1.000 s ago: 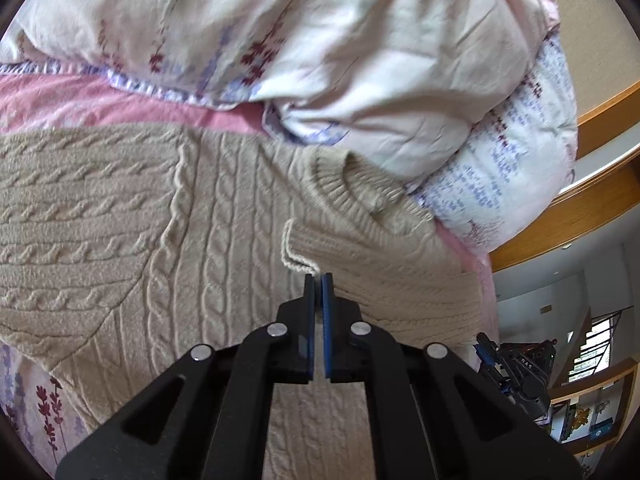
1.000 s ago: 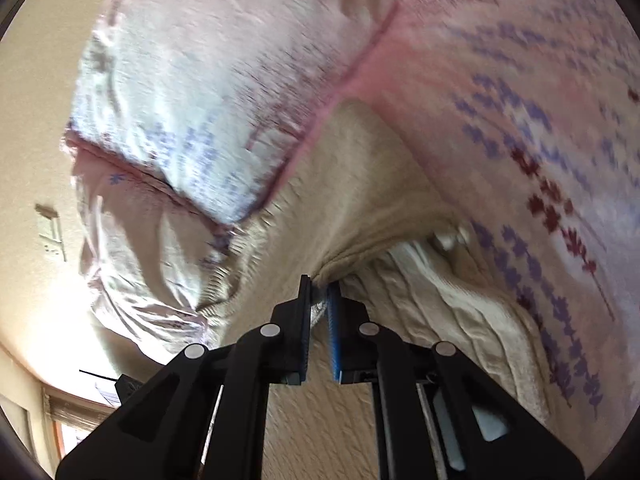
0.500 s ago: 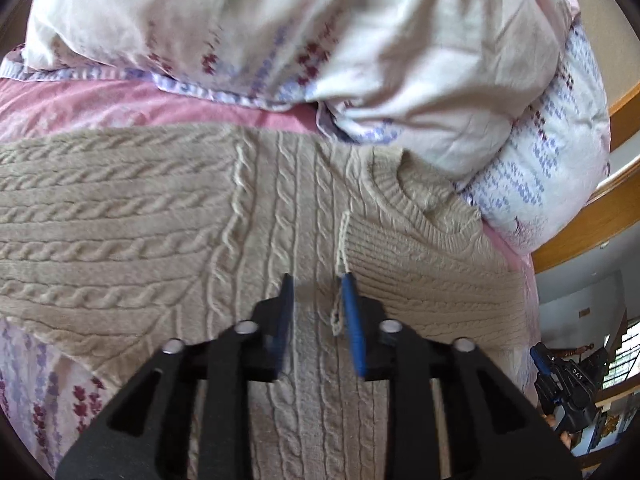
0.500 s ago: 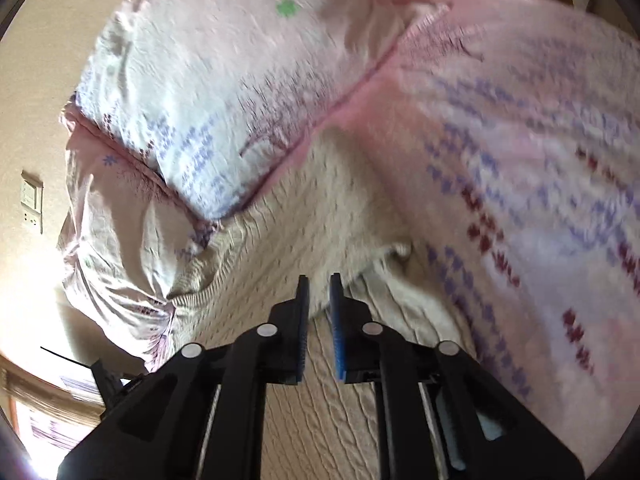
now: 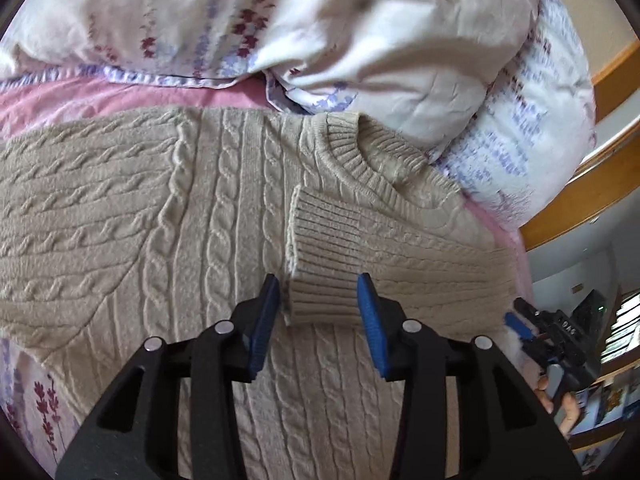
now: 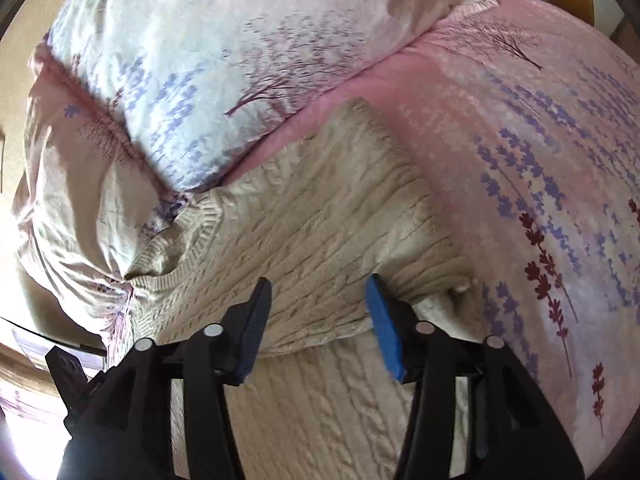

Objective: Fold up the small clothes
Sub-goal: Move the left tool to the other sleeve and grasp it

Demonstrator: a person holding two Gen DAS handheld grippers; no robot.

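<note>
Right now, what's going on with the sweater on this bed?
A person with a handheld gripper in each hand is folding a beige cable-knit sweater on a pink floral bedspread. One sleeve already lies folded across the chest. The left gripper is opening around the sleeve's cuff, pads clear of it. The right gripper is opening too, above the other folded side.

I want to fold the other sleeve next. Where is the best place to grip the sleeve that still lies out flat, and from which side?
Judging from the left wrist view, pinch the outstretched sleeve of the cable-knit sweater near its outer end, coming from above at its free edge. It lies flat on the bedspread, so only an edge offers a pinchable fold.
</note>
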